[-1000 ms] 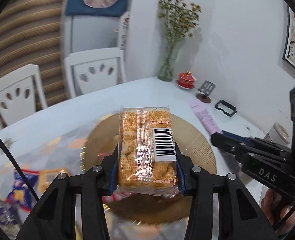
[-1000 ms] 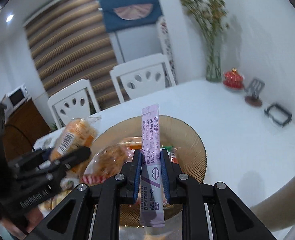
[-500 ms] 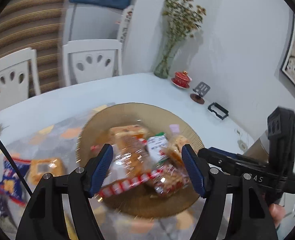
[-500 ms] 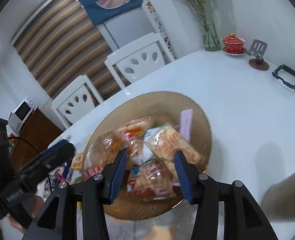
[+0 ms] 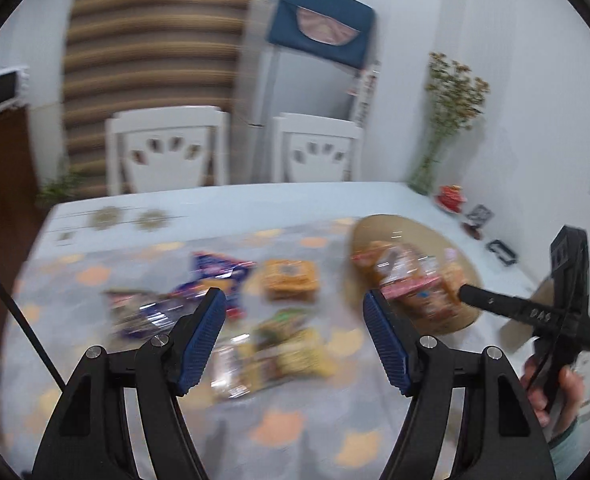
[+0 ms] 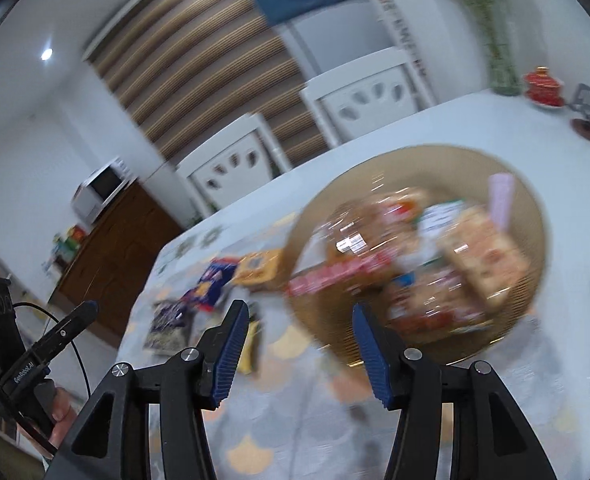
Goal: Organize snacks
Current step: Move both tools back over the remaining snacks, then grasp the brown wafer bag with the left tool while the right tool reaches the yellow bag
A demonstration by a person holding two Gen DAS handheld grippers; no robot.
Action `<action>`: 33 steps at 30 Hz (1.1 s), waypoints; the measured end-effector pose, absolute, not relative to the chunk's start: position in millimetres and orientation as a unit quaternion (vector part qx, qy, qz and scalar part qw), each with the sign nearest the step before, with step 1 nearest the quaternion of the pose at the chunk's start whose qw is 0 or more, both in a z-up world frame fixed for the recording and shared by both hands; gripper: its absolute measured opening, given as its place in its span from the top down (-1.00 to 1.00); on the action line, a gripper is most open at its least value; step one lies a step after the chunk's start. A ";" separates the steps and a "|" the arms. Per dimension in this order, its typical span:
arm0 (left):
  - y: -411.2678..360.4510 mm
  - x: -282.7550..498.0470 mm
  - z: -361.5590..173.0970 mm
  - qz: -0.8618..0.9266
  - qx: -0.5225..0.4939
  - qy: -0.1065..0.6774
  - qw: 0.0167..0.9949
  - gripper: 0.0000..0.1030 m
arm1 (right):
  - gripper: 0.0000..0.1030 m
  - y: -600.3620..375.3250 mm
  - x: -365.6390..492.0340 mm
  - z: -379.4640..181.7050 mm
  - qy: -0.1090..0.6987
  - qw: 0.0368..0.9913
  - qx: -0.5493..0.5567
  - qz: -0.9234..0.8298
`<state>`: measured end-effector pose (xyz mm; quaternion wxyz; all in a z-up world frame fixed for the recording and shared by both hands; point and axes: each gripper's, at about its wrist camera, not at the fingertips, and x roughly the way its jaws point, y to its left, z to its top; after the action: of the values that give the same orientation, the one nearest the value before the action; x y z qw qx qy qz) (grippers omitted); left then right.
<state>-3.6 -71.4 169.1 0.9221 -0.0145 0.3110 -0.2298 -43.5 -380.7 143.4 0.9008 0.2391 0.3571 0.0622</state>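
My left claw [image 5: 295,336] is half open and empty; the right claw [image 6: 301,350] is opening, also empty. I cannot read any label through the blur. The woven basket [image 6: 535,216] at 2 o'clock now holds the biscuit pack [image 6: 483,252] and purple stick [image 6: 503,200] that I held before. Loose snacks [image 5: 291,280] lie on the table [image 5: 255,204].

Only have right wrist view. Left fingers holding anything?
Observer: No. The left gripper is open, with nothing between its fingers.
Operator: My own finger blocks part of the cloth. What's behind it?
Observer: A blurred yellow-green snack packet lies on the grey tablecloth with orange spots, in front of the left gripper.
Operator: Anything past the plate on the far side?
Observer: A small black rectangular frame sits on the white table beyond the round tan woven plate.
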 end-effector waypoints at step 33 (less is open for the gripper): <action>11.9 0.5 12.6 -0.122 -0.051 0.427 0.895 -0.16 | -0.32 -257.2 -13.3 34.6 0.433 0.891 0.104 0.092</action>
<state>0.5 11.9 12.6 0.8947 -0.0513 0.4266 -0.1218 -13.3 -257.2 34.6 0.8907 0.1038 0.4328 0.0924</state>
